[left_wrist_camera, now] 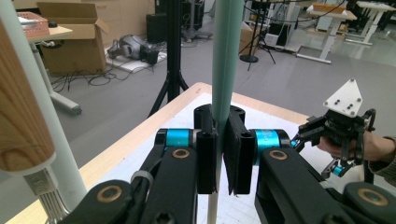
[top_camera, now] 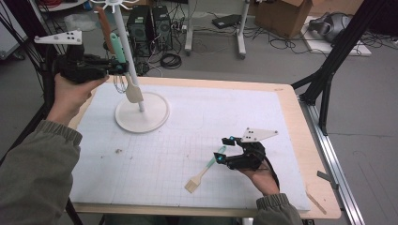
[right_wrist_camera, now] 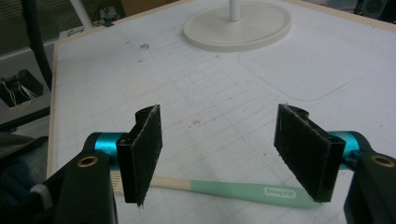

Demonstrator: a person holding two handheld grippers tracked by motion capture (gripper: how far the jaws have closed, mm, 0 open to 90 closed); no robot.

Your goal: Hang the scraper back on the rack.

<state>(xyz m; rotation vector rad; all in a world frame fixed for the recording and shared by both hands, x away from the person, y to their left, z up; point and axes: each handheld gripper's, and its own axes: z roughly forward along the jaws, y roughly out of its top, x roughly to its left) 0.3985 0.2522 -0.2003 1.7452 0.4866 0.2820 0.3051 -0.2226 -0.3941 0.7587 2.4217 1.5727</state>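
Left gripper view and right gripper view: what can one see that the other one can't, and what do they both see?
The left gripper view has its jaws shut on an upright mint-green handle, with a wooden-handled whisk beside a white pole, a cardboard box and the right gripper held in a hand. The right gripper view has its jaws wide open over a mint-handled brush lying flat, plus the round white stand base. Both show the white gridded mat and the table's wooden edge.
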